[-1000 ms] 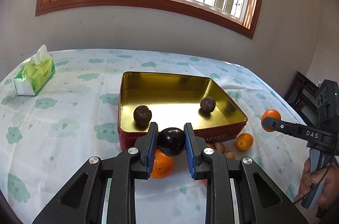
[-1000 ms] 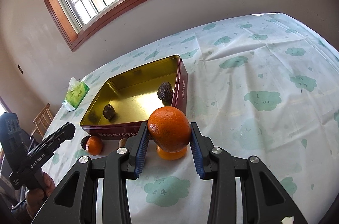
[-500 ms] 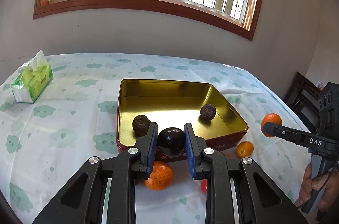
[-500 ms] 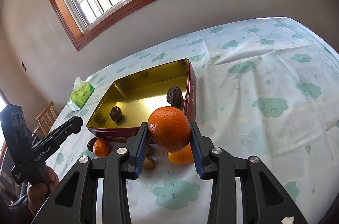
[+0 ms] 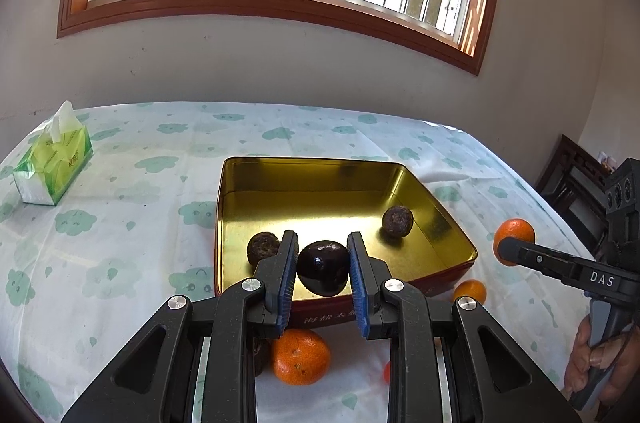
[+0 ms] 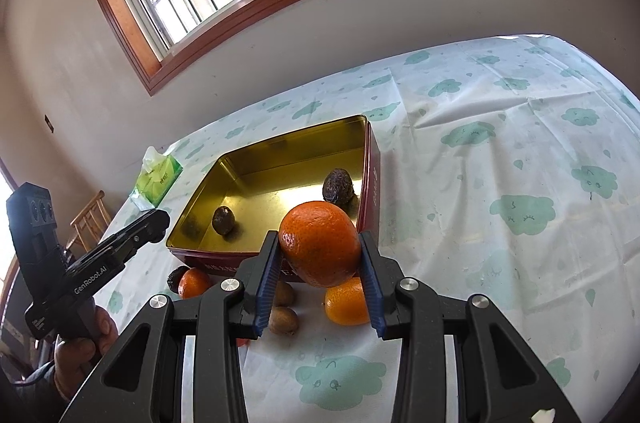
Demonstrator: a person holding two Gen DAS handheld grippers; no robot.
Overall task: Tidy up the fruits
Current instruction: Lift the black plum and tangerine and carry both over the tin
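My left gripper (image 5: 322,273) is shut on a dark purple fruit (image 5: 323,271), held over the near rim of the gold-lined red tin (image 5: 348,183). Two wrinkled dark fruits (image 5: 262,248) (image 5: 397,220) lie inside the tin. My right gripper (image 6: 319,265) is shut on a large orange (image 6: 319,243), held above the table by the tin's (image 6: 280,159) near right corner. In the left wrist view the right gripper shows at the right edge with its orange (image 5: 514,237). In the right wrist view the left gripper shows at the left, held by a hand (image 6: 80,347).
Loose on the cloud-print tablecloth (image 6: 500,183) in front of the tin lie oranges (image 5: 301,355) (image 5: 470,292) (image 6: 346,301), small brown fruits (image 6: 283,321) and a dark fruit (image 6: 175,277). A green tissue pack (image 5: 54,163) stands at the far left. Wooden chairs (image 5: 576,183) stand beside the table.
Both grippers have risen with their fruit. The tin and loose fruit sit lower in both views than before. The left gripper's dark fruit now hangs over the tin's near rim.
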